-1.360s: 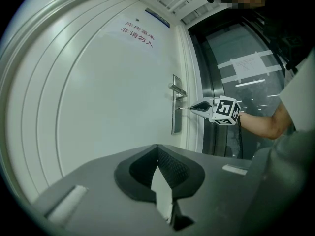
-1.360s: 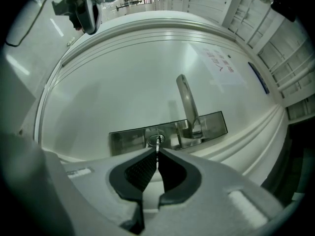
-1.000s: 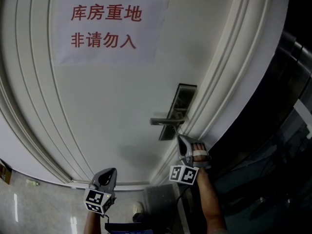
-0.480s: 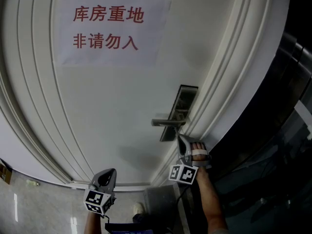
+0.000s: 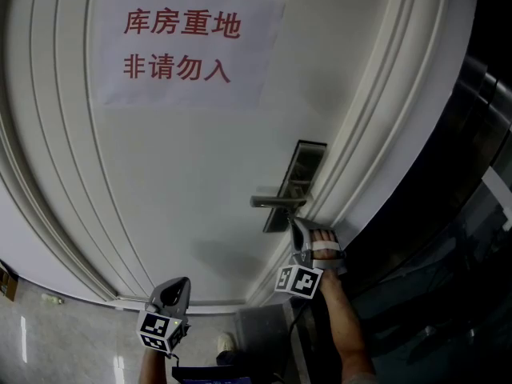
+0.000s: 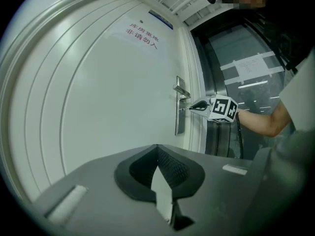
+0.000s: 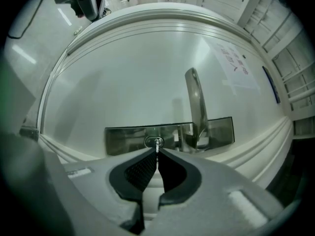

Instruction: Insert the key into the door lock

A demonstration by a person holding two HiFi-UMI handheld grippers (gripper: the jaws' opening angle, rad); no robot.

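At the lock: your right gripper (image 7: 157, 153) is clamped on the key (image 7: 157, 146), its tip at the keyhole (image 7: 149, 142).
Left gripper (image 6: 158, 147): yours is closed, empty, well apart from the lock.

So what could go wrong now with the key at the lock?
The right gripper grips the thin key just at the tips of its jaws, so the key could twist or slip if it is pushed crooked at the keyhole. It might then scrape the lock plate. The door handle sticks out close beside the gripper, so a sideways wobble could bump it.
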